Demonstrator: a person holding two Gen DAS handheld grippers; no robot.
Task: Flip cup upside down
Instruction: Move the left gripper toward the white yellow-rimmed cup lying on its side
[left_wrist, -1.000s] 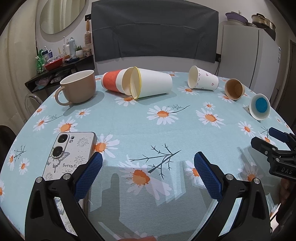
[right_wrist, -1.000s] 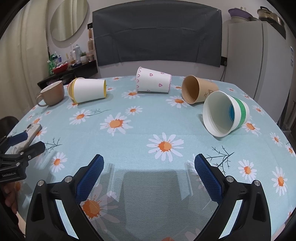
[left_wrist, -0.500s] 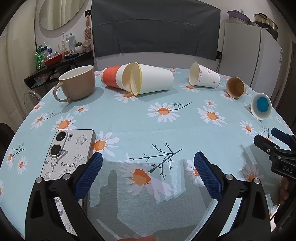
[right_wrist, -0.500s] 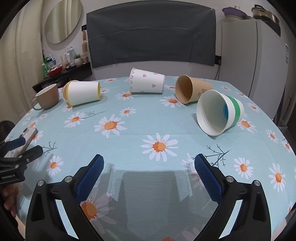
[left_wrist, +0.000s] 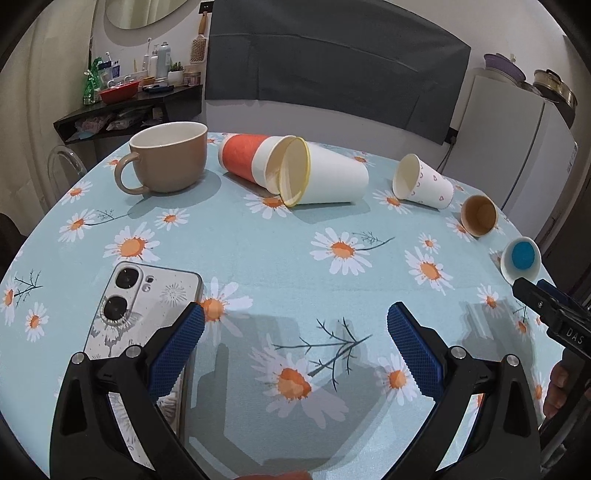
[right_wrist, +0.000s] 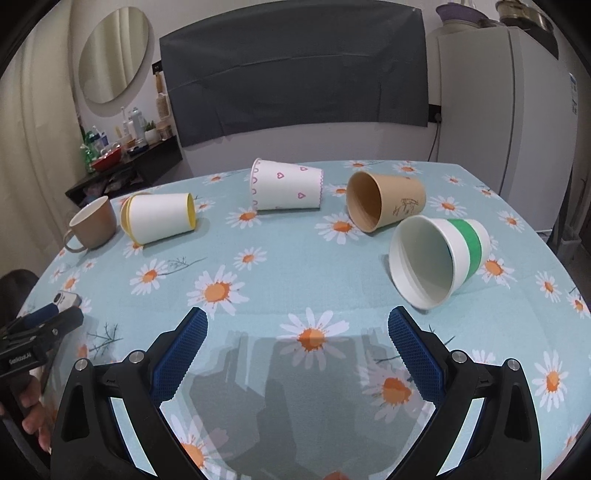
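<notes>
Several paper cups lie on their sides on the daisy tablecloth (right_wrist: 295, 266). A white cup with a green band (right_wrist: 439, 260) lies nearest my right gripper (right_wrist: 297, 350), mouth toward me. Behind it are a brown cup (right_wrist: 384, 201), a white cup with pink hearts (right_wrist: 286, 188) and a yellow-rimmed white cup (right_wrist: 160, 218). In the left wrist view the yellow-rimmed cup (left_wrist: 325, 177) lies against an orange cup (left_wrist: 245, 157). A tan mug (left_wrist: 168, 158) stands upright. My left gripper (left_wrist: 295, 345) is open and empty, well short of the cups. My right gripper is open and empty.
A phone (left_wrist: 136, 317) lies face down by my left gripper's left finger. A dark chair back (right_wrist: 295, 66) stands behind the table. A white fridge (right_wrist: 517, 110) is at the right, a cluttered shelf (left_wrist: 125, 99) at the far left.
Both grippers have moved forward and closer to the cups, which look larger now. Both stay open. No cup has moved.
</notes>
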